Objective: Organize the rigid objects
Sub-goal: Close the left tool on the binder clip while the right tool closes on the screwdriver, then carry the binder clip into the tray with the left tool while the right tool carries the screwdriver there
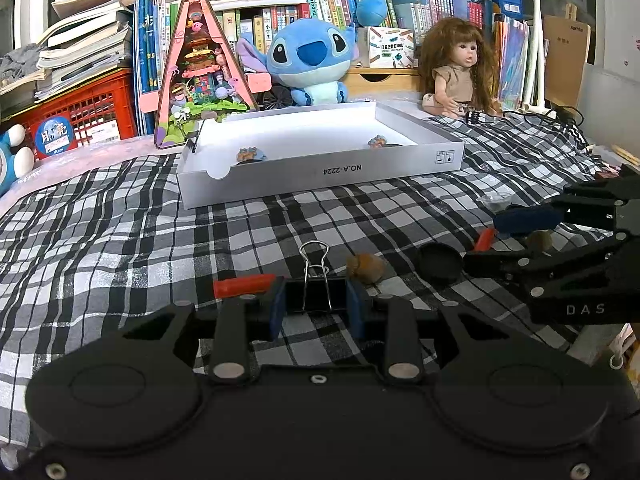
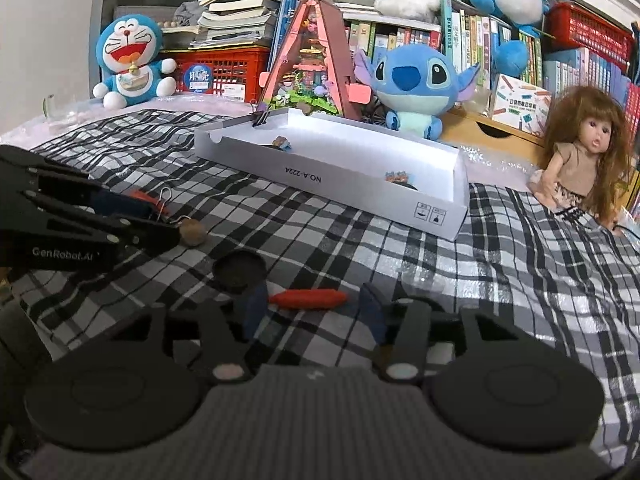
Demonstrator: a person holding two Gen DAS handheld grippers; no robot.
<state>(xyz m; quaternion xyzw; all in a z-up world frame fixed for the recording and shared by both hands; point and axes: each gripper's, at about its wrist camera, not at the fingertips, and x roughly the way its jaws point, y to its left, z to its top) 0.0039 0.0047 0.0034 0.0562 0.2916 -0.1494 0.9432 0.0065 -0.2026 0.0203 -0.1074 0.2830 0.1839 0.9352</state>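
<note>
R gripper (image 2: 312, 310) astride red stick (image 2: 307, 298), untouched.

Open plaid cloth (image 1: 120, 240) lies between my grippers and the white cardboard tray (image 1: 320, 176); plush toys crowd behind it.

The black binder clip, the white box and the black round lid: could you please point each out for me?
black binder clip (image 1: 316, 298): left wrist view, on its black body.
white box (image 1: 320, 176): left wrist view, on its front wall.
black round lid (image 2: 239, 271): right wrist view, on its top face.
</note>
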